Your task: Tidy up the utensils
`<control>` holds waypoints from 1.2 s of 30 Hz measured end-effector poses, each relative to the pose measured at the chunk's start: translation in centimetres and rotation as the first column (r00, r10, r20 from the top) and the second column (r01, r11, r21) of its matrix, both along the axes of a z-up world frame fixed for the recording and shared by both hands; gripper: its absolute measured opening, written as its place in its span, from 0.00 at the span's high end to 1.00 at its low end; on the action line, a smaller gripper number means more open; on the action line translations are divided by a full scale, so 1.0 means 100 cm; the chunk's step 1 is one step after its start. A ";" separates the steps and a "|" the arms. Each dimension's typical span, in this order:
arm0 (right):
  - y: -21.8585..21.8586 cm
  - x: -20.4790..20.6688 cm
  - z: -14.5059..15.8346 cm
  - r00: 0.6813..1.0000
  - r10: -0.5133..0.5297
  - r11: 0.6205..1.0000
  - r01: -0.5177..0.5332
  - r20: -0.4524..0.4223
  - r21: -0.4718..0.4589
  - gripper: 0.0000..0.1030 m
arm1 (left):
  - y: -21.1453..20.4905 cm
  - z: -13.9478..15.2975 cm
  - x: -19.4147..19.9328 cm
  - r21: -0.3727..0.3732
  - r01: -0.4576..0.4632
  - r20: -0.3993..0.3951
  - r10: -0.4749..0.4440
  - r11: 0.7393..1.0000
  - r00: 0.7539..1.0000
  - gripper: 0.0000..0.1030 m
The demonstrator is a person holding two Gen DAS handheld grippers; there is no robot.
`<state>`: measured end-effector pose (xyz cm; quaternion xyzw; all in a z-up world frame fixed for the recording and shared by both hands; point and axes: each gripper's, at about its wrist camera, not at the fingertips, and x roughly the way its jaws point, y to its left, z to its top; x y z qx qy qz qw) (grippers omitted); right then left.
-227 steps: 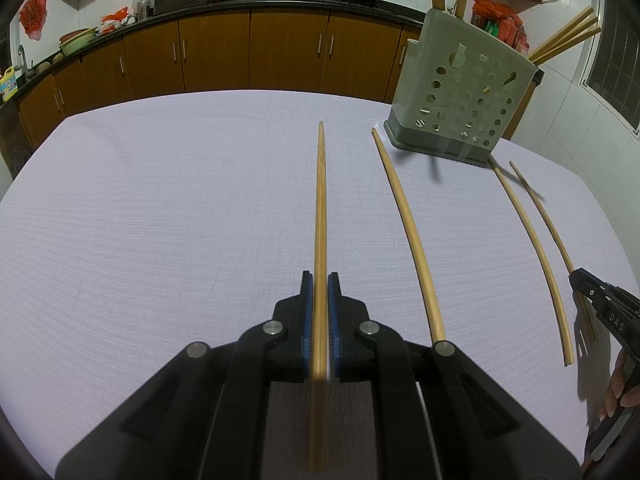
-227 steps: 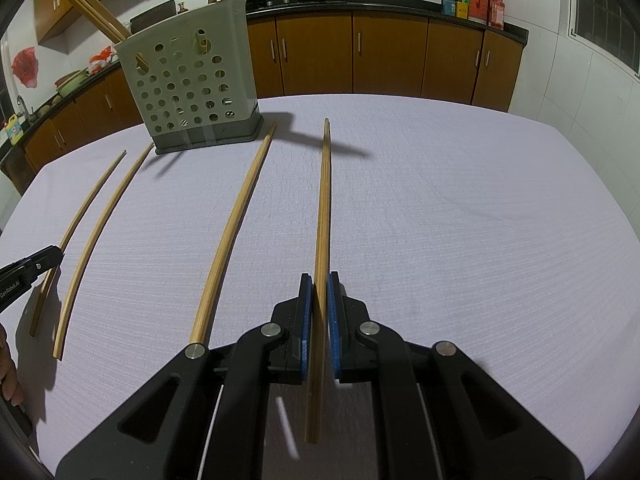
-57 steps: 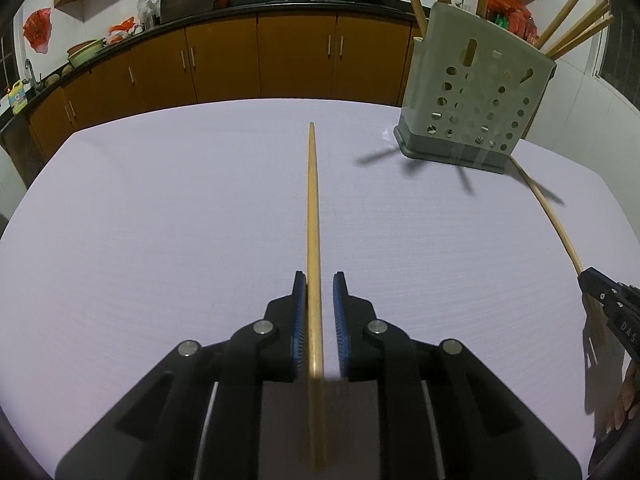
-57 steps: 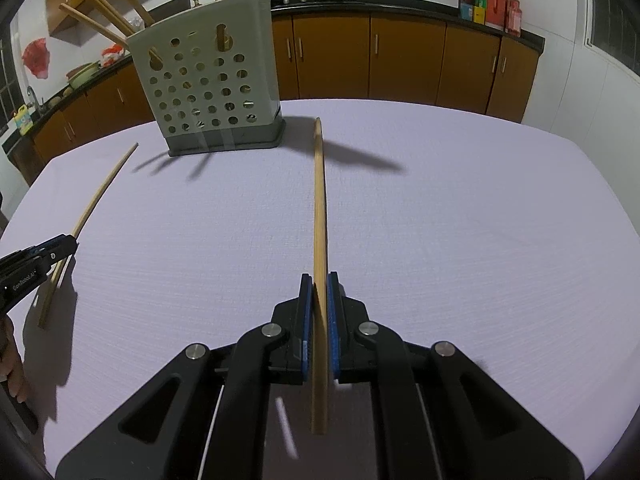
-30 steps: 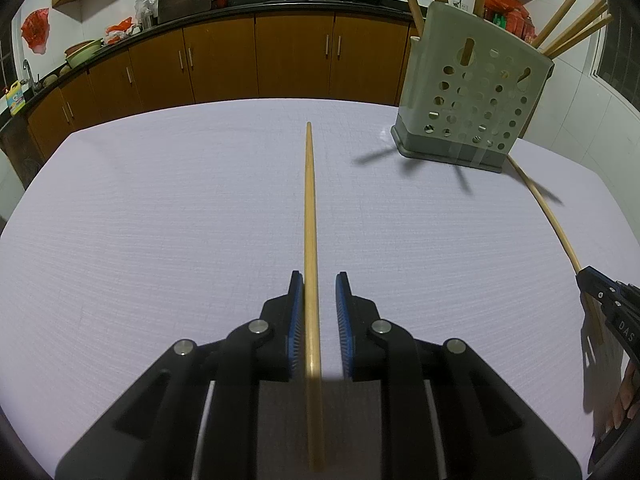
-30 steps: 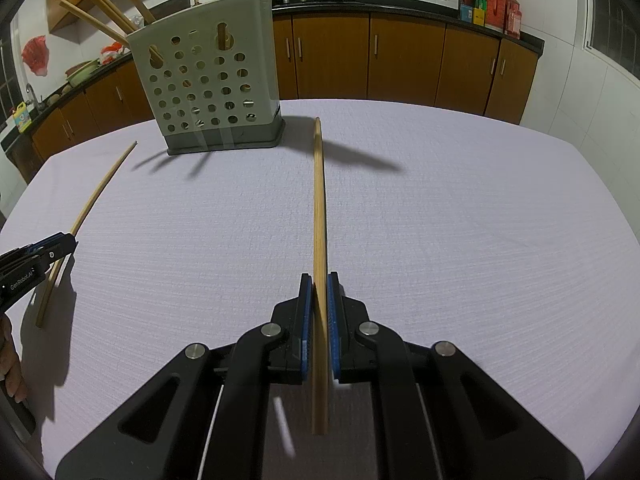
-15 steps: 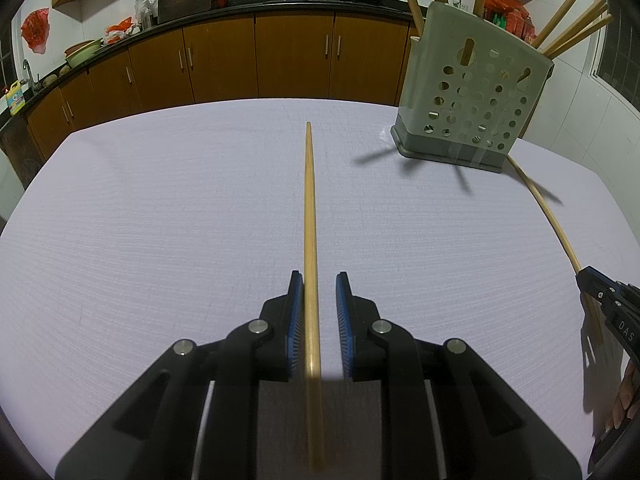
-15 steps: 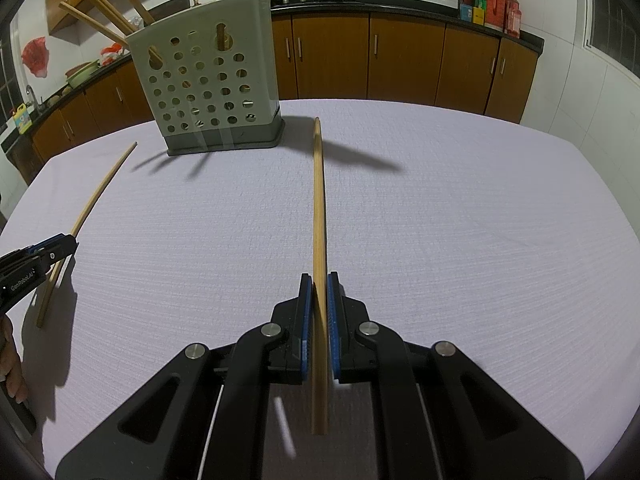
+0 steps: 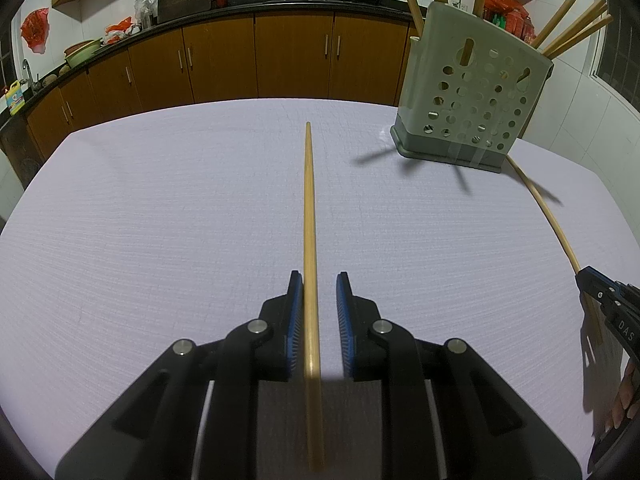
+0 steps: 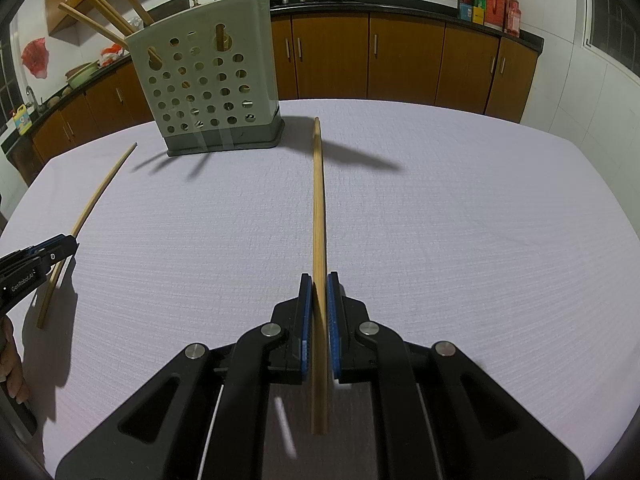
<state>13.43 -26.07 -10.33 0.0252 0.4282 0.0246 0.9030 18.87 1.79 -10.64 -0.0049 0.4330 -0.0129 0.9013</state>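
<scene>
A long bamboo chopstick [image 9: 308, 200] runs between the jaws of my left gripper [image 9: 319, 280]. It rests against the left pad with a gap to the right pad, so the gripper is open. My right gripper [image 10: 319, 280] is shut on a second chopstick [image 10: 318, 200] that points at the far table edge. A grey perforated utensil holder [image 9: 472, 96] stands at the back with several chopsticks upright in it. It shows as the holder [image 10: 204, 92] at the back left in the right wrist view. Each view catches the other gripper at its edge: the right gripper [image 9: 600, 292], the left gripper [image 10: 60, 248].
A lilac tablecloth [image 9: 120, 220] covers the table. Brown cabinets [image 9: 292, 60] and a counter with woks run along the far wall. A person's hand [image 9: 624, 400] holds the right gripper at the frame edge.
Two loose chopsticks that lay on the cloth earlier are gone and the holder has more sticks. The left jaws parted slightly about two seconds ago. Nothing has moved in the last second.
</scene>
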 end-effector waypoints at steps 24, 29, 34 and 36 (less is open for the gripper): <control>-0.001 0.000 0.000 1.000 0.000 1.000 0.000 -0.001 0.001 0.91 | 0.001 0.000 0.000 -0.002 0.000 0.000 0.000 1.000 1.000 0.81; -0.001 -0.001 0.002 1.000 -0.003 1.000 0.003 -0.001 -0.002 0.91 | 0.000 0.000 0.000 -0.004 0.001 0.001 -0.001 1.000 1.000 0.81; -0.005 -0.006 0.002 1.000 -0.001 1.000 0.001 -0.002 0.026 0.92 | -0.004 0.000 -0.011 0.038 0.027 -0.001 -0.027 0.999 1.000 0.82; -0.008 -0.006 0.002 1.000 -0.003 0.999 0.003 -0.002 0.046 0.92 | -0.004 0.001 -0.013 0.037 0.031 0.000 -0.031 0.999 1.000 0.88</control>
